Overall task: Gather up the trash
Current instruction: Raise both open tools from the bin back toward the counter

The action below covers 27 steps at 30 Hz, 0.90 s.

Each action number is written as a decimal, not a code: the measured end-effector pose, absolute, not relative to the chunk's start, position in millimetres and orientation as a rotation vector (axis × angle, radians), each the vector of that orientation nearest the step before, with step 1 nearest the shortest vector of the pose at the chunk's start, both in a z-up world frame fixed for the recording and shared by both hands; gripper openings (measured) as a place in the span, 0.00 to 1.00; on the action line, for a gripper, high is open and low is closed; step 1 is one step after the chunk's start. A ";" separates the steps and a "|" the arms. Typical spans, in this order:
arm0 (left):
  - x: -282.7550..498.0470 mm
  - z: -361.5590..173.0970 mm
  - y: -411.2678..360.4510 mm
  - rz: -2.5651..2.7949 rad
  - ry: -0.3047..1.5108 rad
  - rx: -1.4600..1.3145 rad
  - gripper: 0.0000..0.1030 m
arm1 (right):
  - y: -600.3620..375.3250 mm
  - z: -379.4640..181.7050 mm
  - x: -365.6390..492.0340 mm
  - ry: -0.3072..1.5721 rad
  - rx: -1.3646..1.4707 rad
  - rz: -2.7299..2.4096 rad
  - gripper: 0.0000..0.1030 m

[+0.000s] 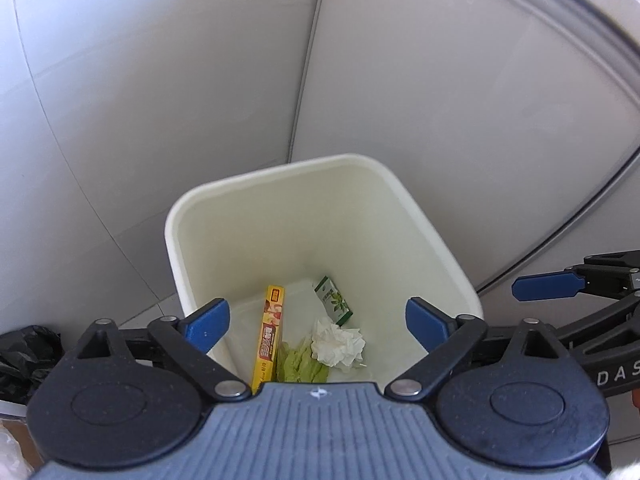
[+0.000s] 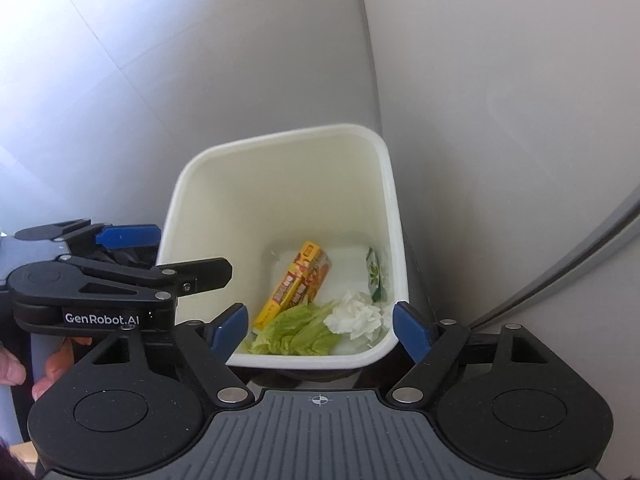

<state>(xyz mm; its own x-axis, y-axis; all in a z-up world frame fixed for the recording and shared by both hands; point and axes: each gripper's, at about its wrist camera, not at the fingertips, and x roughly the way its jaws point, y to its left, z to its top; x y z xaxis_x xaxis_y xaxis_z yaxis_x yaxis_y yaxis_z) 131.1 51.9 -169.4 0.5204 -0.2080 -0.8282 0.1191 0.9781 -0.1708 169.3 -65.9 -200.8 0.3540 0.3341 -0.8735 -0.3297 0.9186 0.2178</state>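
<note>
Here, at the far left of the left wrist view, a crumpled black bag lay on the floor beside the bin, probably a liner kept ready, though this is only my guess. Next to it stood the white bin, pushed into the corner where two pale walls met, so it could not slide away.

The left gripper hovered over the near rim with its blue fingers spread wide and nothing between them; it was released. It seemed to be held above the opening because this is the place where a thing is let fall.

Inside the bin, from left to right, the yellow box leaned on its long edge against the left wall, the green lettuce leaves lay flat at the bottom, the crumpled white tissue rested just beside them, and the small green-and-white packet leaned toward the far right side. These things lay in disorder, as dropped things do, so I judged the collecting to be far along.

The right gripper hung over the same near rim, also parted and empty. At the right edge of the left view its blue finger showed from the side. Both tools were free, so the next step was perhaps the bag, or more trash outside these views.
</note>
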 end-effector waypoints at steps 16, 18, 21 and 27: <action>125.9 -57.9 55.7 -0.265 0.888 -0.089 0.99 | -65.1 -87.6 130.9 0.997 -0.114 0.514 0.88; 129.4 -46.3 52.6 -0.282 0.863 -0.073 0.99 | -71.7 -67.1 129.2 0.963 -0.113 0.511 0.89; 135.9 -26.1 48.9 -0.310 0.828 -0.058 0.99 | -82.6 -44.9 131.1 0.915 -0.097 0.494 0.91; 153.5 16.5 24.1 -0.348 0.749 0.010 0.99 | -123.2 8.1 141.1 0.815 -0.073 0.432 0.93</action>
